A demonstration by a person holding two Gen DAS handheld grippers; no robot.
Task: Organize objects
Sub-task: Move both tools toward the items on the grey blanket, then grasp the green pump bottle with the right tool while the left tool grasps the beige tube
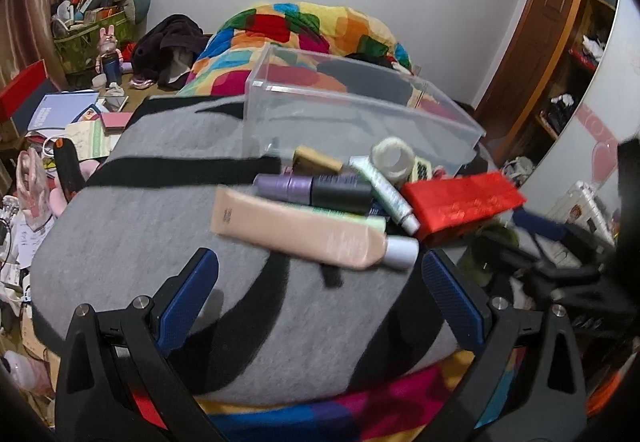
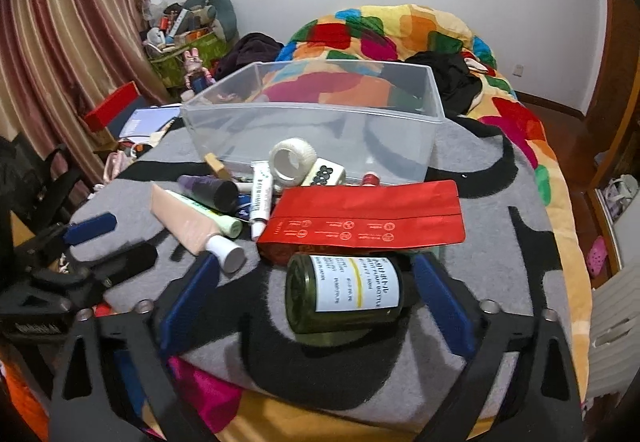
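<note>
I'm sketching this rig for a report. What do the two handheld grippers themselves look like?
Both match. The left gripper and right gripper each have two flat fingers faced with textured blue pads, mounted on matte black angular plastic frames with round silver bolt heads at the pivots. No cables, sleeves or readable markings show.

left gripper: black angular frame carried two blue fingers with a fine ribbed texture.
screws: round silver heads sat on the black arms, two to each side.
right gripper: matched the left, black frame, flat blue ribbed fingers, silver screw heads.
</note>
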